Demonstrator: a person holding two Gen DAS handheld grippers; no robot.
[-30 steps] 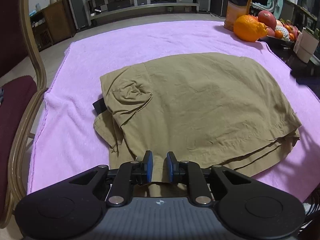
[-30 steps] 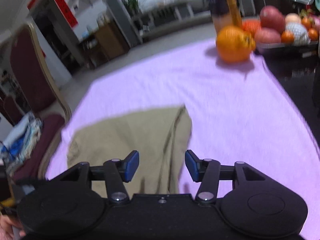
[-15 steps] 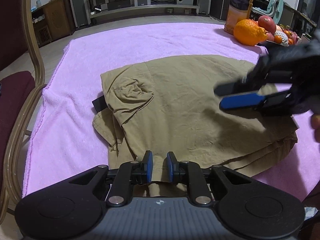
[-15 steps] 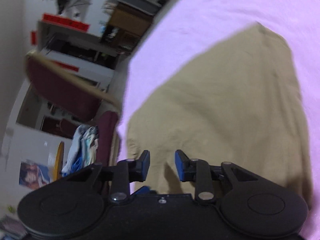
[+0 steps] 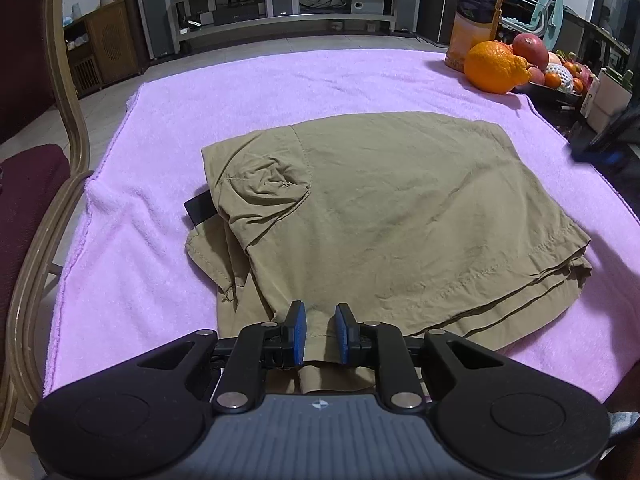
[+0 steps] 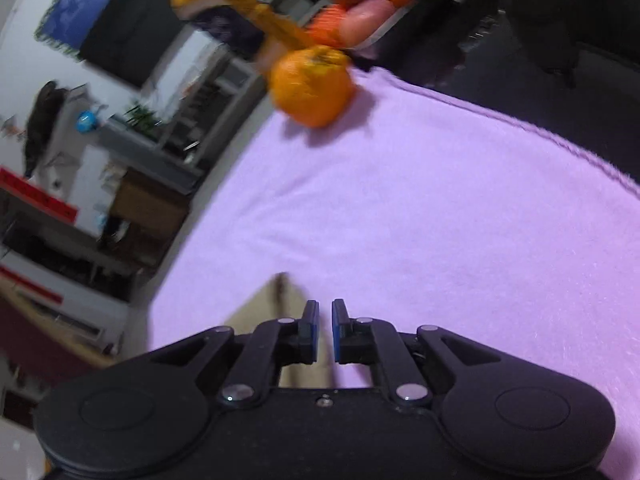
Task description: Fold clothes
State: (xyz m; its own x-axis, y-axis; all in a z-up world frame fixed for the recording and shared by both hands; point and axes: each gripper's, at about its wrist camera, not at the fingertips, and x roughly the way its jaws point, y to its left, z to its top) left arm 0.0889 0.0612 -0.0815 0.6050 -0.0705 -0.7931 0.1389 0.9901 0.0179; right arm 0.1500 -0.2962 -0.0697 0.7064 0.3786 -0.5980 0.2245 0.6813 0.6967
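Folded khaki shorts (image 5: 384, 216) lie on a pink towel (image 5: 280, 88) that covers the table. My left gripper (image 5: 320, 334) sits at the near edge of the shorts, its blue pads nearly shut with a strip of khaki cloth between them. My right gripper (image 6: 325, 330) is nearly shut with nothing between its pads; it hovers over the towel (image 6: 440, 220), and a corner of the shorts (image 6: 276, 300) shows just to its left. The right gripper also shows as a dark blur at the right edge of the left wrist view (image 5: 608, 148).
A large orange (image 5: 494, 66), a juice bottle (image 5: 478, 12) and a tray of fruit (image 5: 552, 72) stand at the towel's far right corner. A chair with a maroon seat (image 5: 36, 184) stands to the left of the table. Shelving lines the far wall.
My right gripper has swung off the shorts to the right and has closed from open to nearly shut. My left gripper has stayed put on the near edge of the shorts.
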